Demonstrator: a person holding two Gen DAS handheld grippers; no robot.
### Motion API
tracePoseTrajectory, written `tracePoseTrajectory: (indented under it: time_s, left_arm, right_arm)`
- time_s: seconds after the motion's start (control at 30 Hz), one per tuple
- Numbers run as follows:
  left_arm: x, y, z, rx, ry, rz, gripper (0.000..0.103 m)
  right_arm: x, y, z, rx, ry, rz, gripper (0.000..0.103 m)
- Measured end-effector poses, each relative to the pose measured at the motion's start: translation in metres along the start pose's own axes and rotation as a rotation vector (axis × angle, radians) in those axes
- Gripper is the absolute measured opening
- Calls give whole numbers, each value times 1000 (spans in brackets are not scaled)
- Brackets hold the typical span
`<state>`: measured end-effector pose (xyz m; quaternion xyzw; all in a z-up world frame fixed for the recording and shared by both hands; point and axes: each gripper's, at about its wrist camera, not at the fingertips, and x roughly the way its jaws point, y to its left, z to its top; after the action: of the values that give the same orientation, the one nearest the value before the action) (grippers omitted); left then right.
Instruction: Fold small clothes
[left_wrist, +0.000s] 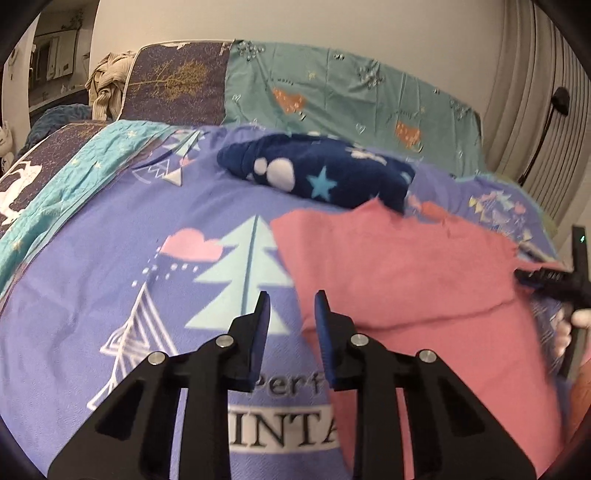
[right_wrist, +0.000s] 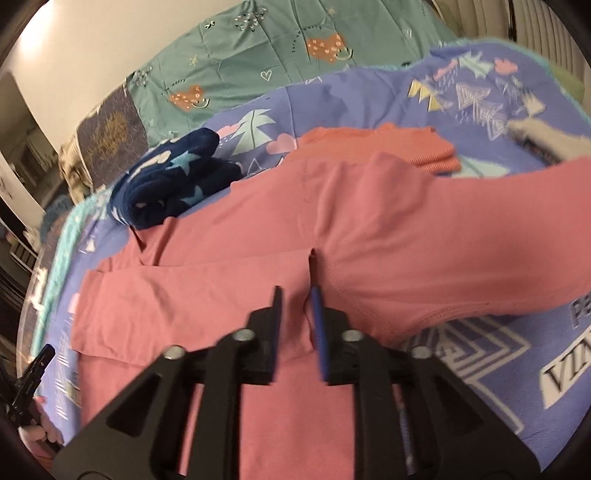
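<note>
- The left claw hangs over the purple bed cover. Its two blue pads are apart and hold nothing.
- In the left view, the pink pants lie flat on the bed. They sit at about 3 o'clock from the left claw, just beside it.
- A folded dark blue cloth with stars rests at 12 o'clock, farther up the bed.
- In the right view, the pink pants fill the middle. One leg goes out to 9 o'clock and the other to 3 o'clock.
- The right claw points at the spot where the two legs meet. Its pads are a little apart, and I see no cloth pinched between them.
- A folded orange cloth lies behind the pants at 1 o'clock.
- I think the next step is to fold one leg over the other. To do it well, each claw should pinch an edge of one leg, lift it low, and lay it down so the edges match.
- Both claws point forward and tip down toward the bed.
</note>
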<state>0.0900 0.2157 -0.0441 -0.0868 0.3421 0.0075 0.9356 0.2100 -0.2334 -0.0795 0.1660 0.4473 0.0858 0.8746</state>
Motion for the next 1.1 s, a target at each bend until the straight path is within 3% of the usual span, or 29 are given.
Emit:
tracePoseTrajectory:
  time_s: [0.07, 0.17, 0.2, 0.27, 0.33, 0.4, 0.43, 0.53, 0.6, 0.7, 0.83, 0.87, 0.9, 0.93, 1.03, 1.1]
  left_arm:
    - [9, -8, 12, 26, -5, 13, 26]
    - [34, -20, 25, 45, 4, -2, 21]
    - [48, -25, 28, 49, 12, -6, 21]
    - [68, -30, 26, 46, 51, -13, 21]
    - [85, -30, 17, 47, 103, 6, 21]
    - [101, -27, 5, 54, 156, 74, 21]
    - [101, -23, 2, 35, 144, 58, 21]
    - [94, -22, 4, 16, 132, 77, 23]
    - [89, -24, 1, 22, 131, 79, 29]
    - [77, -21, -1, 7, 104, 54, 34]
    - [71, -14, 13, -25, 57, 33, 33]
    - [70, -14, 20, -31, 44, 21, 30]
    - [70, -15, 25, -36, 31, 4, 26]
    - [70, -16, 29, -43, 18, -26, 21]
    - [82, -27, 35, -53, 43, -125, 19]
    - [104, -35, 28, -37, 124, -106, 19]
  right_arm:
    - [5, 5, 3, -4, 9, 9, 43]
    - [24, 17, 9, -36, 36, 27, 43]
    - [34, 22, 10, -48, 65, 30, 35]
    - [40, 35, 9, -87, 62, -32, 4]
    - [19, 51, 7, -160, -42, -47, 3]
    - [-2, 62, 6, -224, -132, -112, 3]
    - [-7, 63, 7, -234, -151, -138, 3]
    - [15, 46, 14, -213, -43, -219, 4]
    - [33, 25, 15, -145, 44, -257, 10]
    - [18, 18, 9, -89, -7, -166, 12]
    - [-5, 43, -2, -171, -28, 10, 14]
    - [-7, 53, -7, -204, -12, 64, 19]
    - [-7, 58, -11, -227, 1, 77, 30]
    - [-3, 63, -16, -254, 17, 74, 33]
    - [35, 68, -36, -300, 117, -30, 35]
    - [41, 66, -48, -319, 38, -35, 37]
